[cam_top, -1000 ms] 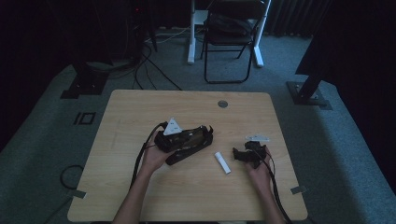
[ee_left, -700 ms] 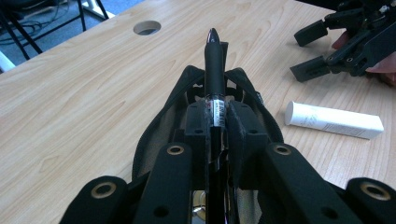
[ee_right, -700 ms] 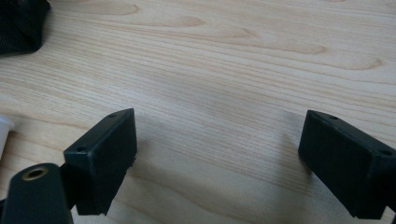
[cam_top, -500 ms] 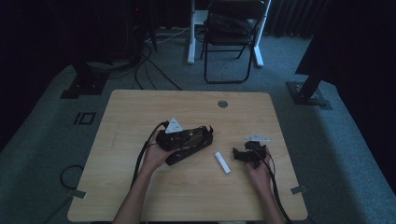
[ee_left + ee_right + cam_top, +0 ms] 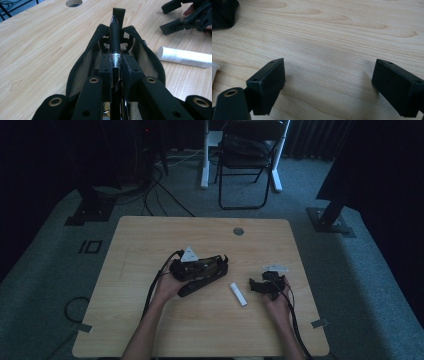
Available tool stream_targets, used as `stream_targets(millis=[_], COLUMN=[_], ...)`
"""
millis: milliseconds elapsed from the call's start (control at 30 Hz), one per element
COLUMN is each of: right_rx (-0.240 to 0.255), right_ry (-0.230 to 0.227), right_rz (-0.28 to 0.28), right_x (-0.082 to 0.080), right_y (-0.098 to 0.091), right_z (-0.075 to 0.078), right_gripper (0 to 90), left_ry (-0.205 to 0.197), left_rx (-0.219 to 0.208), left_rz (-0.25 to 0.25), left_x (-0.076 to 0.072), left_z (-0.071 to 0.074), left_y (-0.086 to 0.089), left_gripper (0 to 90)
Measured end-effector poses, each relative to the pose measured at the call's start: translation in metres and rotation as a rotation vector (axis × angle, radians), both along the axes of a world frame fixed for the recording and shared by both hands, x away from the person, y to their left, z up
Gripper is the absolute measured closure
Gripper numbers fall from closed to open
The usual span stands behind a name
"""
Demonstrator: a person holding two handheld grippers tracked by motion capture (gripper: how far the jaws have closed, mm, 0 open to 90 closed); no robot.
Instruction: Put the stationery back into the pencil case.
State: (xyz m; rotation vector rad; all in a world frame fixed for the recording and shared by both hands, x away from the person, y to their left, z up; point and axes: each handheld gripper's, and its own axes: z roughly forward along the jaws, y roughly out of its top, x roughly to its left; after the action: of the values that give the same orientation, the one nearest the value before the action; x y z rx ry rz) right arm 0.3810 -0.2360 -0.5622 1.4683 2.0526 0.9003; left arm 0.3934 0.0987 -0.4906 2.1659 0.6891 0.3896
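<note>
Light wood table (image 5: 150, 320) with a round grommet hole (image 5: 238, 231) near the far edge; dark carpeted floor around it, a black folding chair (image 5: 247, 165) well behind. On the table left of centre lies a black zip pouch (image 5: 202, 272), unzipped and gaping, mesh lining visible in the left gripper view (image 5: 147, 62). Left gripper (image 5: 220, 265) sits right at the pouch, held by the left hand (image 5: 167, 287); in its own view its jaws are clamped tight on a black pen (image 5: 115, 42), which runs straight out along the jaws over the pouch's open mouth, tip toward the pouch's far end tab. Pen has a printed label band mid-barrel. Grey three-cornered plate (image 5: 189, 253) on top of that gripper, cable trailing back along the forearm. Right gripper (image 5: 259, 285) rests on the table near the right edge, in the right hand (image 5: 277, 307); its jaws stand wide apart with bare wood between them, nothing held (image 5: 328, 85). Between pouch and right gripper lies a small white tube (image 5: 238, 294), flat on the wood, apart from both; in the left gripper view it shows just right of the pouch (image 5: 185, 57).
</note>
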Motion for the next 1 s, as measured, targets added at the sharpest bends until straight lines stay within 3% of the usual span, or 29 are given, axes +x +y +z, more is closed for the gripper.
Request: stream_targets(millis=[433,600,700,1000], right_rx=[0.000,0.000,0.000,0.000], right_ry=[0.000,0.000,0.000,0.000], right_rz=[0.000,0.000,0.000,0.003], right_x=[0.000,0.000,0.000,0.000], right_y=[0.000,0.000,0.000,0.000], right_z=[0.000,0.000,0.000,0.000], right_gripper=[11.4,11.4,11.4,11.4], left_ry=[0.014,0.020,0.021,-0.027], left_rx=[0.040,0.044,0.031,0.003], left_rz=[0.008,0.019,0.014,0.003], left_x=[0.002,0.002,0.001,-0.011], left_z=[-0.007,-0.010,-0.009,0.005], left_y=[0.000,0.001,0.002,0.001], left_gripper=[79.1,78.5,73.3,66.7])
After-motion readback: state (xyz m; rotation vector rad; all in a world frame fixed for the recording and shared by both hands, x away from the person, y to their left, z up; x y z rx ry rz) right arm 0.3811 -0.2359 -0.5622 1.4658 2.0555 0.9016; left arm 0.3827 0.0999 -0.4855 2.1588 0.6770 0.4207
